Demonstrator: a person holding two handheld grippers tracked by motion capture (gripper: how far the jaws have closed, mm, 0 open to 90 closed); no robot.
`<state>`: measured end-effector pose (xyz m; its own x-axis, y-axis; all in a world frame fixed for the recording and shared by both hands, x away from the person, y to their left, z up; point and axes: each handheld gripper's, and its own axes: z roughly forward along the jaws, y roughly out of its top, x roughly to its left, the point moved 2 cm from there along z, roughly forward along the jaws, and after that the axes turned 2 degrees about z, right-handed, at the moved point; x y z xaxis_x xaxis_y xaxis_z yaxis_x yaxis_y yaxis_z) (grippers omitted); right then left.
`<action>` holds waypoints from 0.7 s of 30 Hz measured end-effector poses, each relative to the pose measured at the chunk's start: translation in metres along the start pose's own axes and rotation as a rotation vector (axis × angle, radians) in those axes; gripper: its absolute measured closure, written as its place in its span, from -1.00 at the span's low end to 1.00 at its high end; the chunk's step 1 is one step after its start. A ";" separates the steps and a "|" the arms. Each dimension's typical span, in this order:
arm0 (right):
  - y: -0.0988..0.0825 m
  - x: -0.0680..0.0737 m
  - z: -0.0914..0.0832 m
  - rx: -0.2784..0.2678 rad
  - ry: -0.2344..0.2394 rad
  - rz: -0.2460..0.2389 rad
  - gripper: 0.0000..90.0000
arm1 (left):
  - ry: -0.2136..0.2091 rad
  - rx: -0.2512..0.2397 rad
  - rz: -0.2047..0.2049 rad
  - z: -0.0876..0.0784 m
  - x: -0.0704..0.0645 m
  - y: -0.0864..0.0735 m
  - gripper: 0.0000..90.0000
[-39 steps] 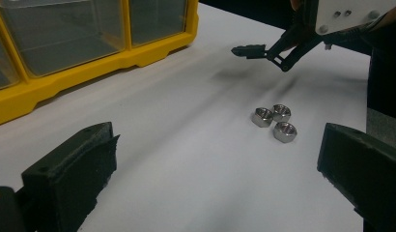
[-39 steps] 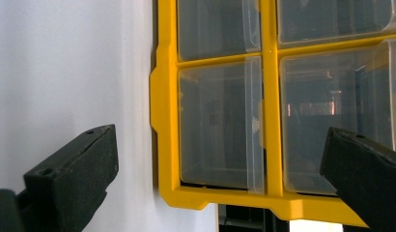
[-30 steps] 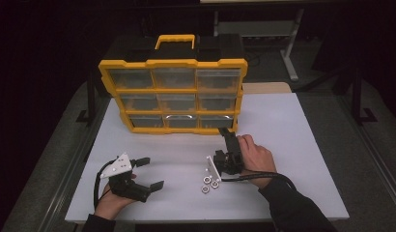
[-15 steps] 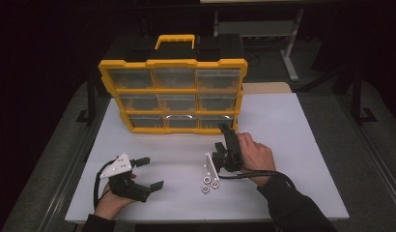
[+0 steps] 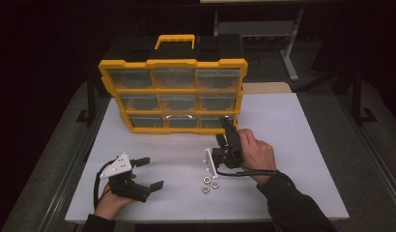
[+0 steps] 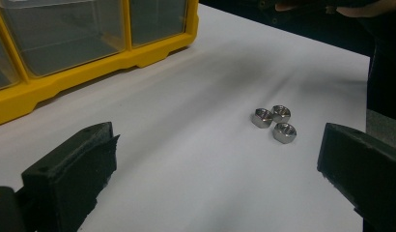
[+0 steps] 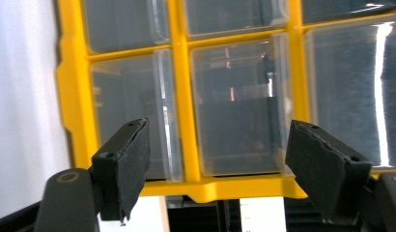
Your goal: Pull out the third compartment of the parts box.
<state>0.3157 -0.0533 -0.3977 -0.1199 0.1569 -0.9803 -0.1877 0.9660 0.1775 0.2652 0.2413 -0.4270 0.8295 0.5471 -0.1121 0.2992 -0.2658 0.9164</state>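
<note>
Here the right gripper (image 5: 224, 129), fingers narrowing but empty, faces the yellow organizer's (image 5: 173, 94) lower-right drawer (image 5: 216, 121) to grasp it, while the left gripper (image 5: 148, 173) rests open on the worktop (image 5: 292, 125).

Blocked along the desk's (image 5: 302, 121) far edge by the yellow organizer (image 5: 174, 94); open toward both side edges around three nuts (image 5: 209, 182).

Left gripper (image 5: 147, 173) rests with jaws wide; right gripper (image 5: 228, 126) jaws have been closing, empty

The white surface (image 5: 292, 125) stands in a dark room on grey floor (image 5: 379, 159). Behind it, a light table frame (image 5: 288, 34) is dimly visible.
</note>
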 end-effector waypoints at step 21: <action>0.002 -0.014 0.006 0.053 -0.103 -0.005 -0.20 | 0.003 -0.007 -0.010 0.000 0.000 0.000 -1.00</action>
<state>0.3229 -0.0525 -0.3841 -0.0175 0.1702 -0.9853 -0.1362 0.9758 0.1709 0.2651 0.2415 -0.4271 0.8253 0.5518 -0.1199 0.3037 -0.2546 0.9181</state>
